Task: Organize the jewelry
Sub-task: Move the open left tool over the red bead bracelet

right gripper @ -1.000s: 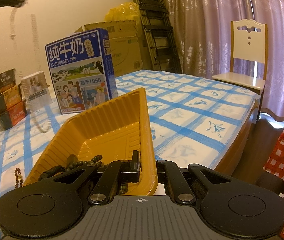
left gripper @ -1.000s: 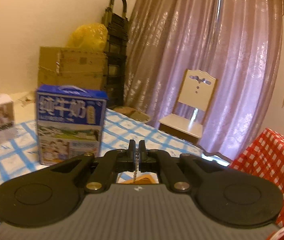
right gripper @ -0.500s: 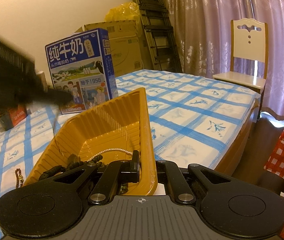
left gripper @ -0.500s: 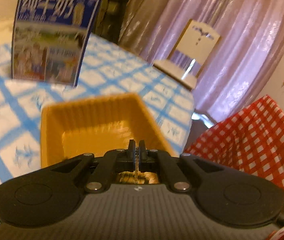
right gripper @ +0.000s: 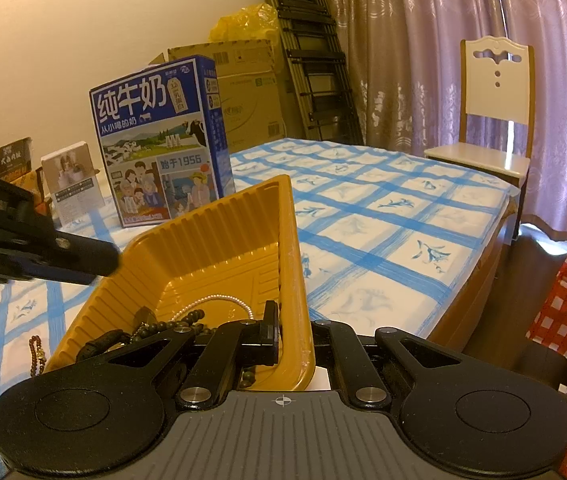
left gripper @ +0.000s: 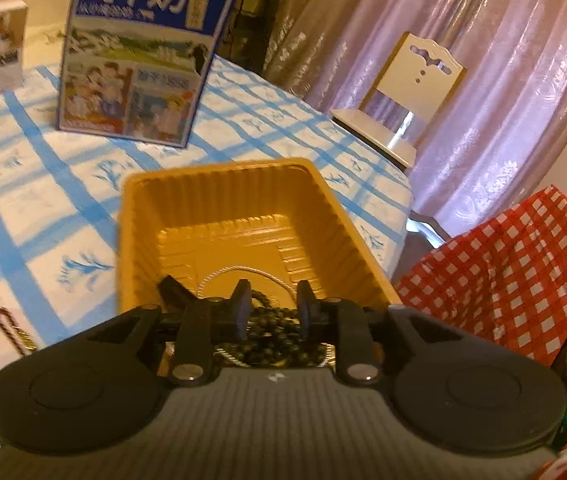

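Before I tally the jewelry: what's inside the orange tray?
Inside the orange tray: a pearl strand and dark bead strings. The near end is hidden behind both sets of jaws.

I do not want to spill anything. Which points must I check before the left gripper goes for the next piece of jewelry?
1. Left gripper open and empty: ok.
2. Pearl necklace lying fully inside the orange tray: ok.
3. Right gripper clamped on the tray wall: ok; one finger is inside, the other is hidden behind the wall.
4. Dark beads all inside the tray: cannot tell; the grippers hide the near end.
5. Brown bracelet free to grasp: ok; it lies on the cloth beside the tray, with nothing on it.
6. Tray flat on the table: cannot tell.
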Demonstrator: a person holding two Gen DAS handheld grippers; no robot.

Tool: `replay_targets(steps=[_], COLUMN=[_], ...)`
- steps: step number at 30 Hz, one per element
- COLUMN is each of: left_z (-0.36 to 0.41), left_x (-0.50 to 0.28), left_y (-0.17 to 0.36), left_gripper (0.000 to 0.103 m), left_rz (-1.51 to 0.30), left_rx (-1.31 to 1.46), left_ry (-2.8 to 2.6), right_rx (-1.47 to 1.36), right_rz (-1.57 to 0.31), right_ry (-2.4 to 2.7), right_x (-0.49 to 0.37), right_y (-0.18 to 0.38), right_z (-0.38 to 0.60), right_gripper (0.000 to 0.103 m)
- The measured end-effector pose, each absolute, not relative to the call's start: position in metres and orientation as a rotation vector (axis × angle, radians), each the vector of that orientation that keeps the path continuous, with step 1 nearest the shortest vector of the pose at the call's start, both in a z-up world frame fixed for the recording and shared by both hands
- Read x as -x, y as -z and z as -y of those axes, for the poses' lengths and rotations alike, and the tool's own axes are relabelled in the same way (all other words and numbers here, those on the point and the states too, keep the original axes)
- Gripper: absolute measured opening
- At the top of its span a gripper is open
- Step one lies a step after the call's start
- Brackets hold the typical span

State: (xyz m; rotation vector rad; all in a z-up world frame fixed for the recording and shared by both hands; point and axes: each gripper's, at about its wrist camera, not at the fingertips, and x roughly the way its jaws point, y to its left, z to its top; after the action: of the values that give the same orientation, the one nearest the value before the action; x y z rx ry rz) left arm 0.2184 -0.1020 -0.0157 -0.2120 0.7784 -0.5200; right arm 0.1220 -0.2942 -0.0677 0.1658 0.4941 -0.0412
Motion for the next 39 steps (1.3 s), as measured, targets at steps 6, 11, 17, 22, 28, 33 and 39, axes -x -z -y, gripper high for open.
replay_targets(steps=[6,11,17,22,28,33,39], left_z=[0.067,0.029,-0.009,-0.024,-0.018,-0.008,-0.005], left_x=[-0.201,-0.191,-0.183,-0.173,-0.169,-0.173,-0.185], left_y=[0.008,0.015,0.04,0.059,0.079,0.088,0.092], left_gripper=[0.027,0.035,0.035,0.035,0.035,0.035,0.035], left_rz=[-0.736,-0.731,-0.793,-0.825,-0.854,-0.857,-0.849], left_rx=[0.145,0.094,0.084,0.082,0.067,0.043,0.032], left_ry=[0.407,0.29,0.185,0.138,0.138,0.145,0.135], right_rx=[-0.166,-0.164,-0.163,-0.161,-0.16,-0.161,-0.161], right_rz=[-0.493,-0.493,-0.494,-0.493,-0.495,-0.496,-0.496], right_ry=[0.039,0.04,0.041,0.039,0.039,0.04,0.041], right_x=[-0.122,-0.121,-0.122,-0.121,-0.12,-0.12,-0.12], right_y=[0.068,0.068,0.068,0.068,0.067,0.067,0.068], right_z=[0.295,0.295,0.295,0.295,0.295,0.296,0.295], right_gripper=[0.006,0.006,0.006,0.006,0.006,0.006,0.006])
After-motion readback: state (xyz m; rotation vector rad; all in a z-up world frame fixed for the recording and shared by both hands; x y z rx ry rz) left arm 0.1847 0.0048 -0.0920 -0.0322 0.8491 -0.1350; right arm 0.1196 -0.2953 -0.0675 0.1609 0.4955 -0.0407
